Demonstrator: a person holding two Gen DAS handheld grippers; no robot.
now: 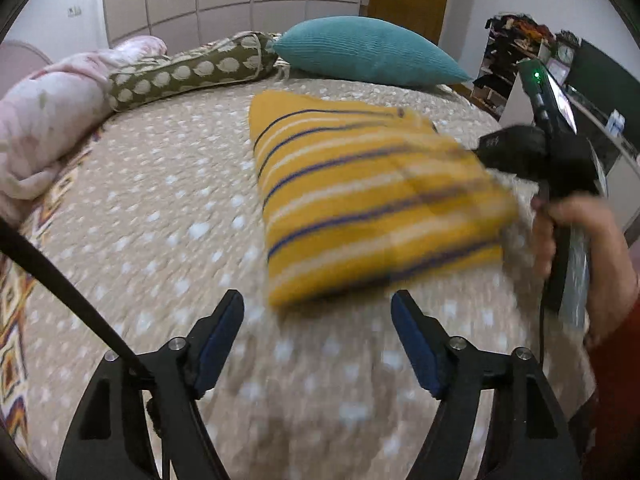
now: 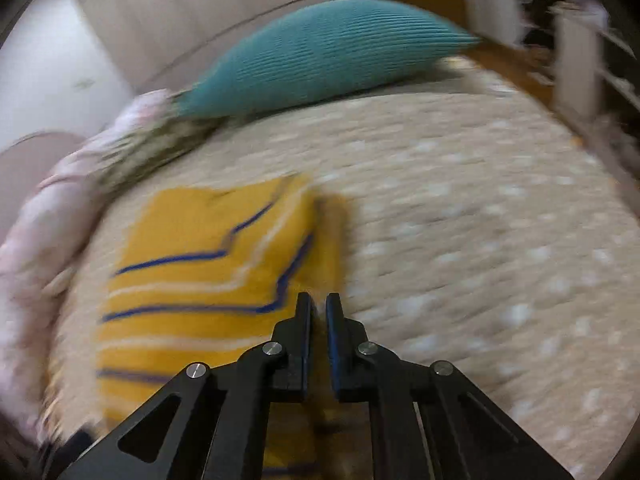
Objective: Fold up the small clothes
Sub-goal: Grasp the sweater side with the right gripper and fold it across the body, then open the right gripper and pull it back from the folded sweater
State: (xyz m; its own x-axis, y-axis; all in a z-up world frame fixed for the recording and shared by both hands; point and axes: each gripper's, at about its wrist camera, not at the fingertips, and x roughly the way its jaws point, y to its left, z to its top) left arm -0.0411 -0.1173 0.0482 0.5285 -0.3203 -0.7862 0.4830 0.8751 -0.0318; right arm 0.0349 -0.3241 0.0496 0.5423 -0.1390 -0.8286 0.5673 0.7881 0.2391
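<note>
Motion blur smears the near edge of the yellow striped garment (image 1: 372, 200) in the left wrist view, and the whole right wrist view is streaked, so its fold lines are hard to read there. Whether cloth sits in the narrow gap of the right gripper (image 2: 319, 308) cannot be told. The shelf clutter (image 1: 516, 40) is too small to identify, and the pink blanket (image 1: 44, 116) is cut off by the edge.

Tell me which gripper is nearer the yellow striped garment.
Right. The right gripper is at the yellow striped garment's right edge, fingers nearly closed with fabric between them. The left gripper is open, just short of the garment's near edge, not touching it.
</note>
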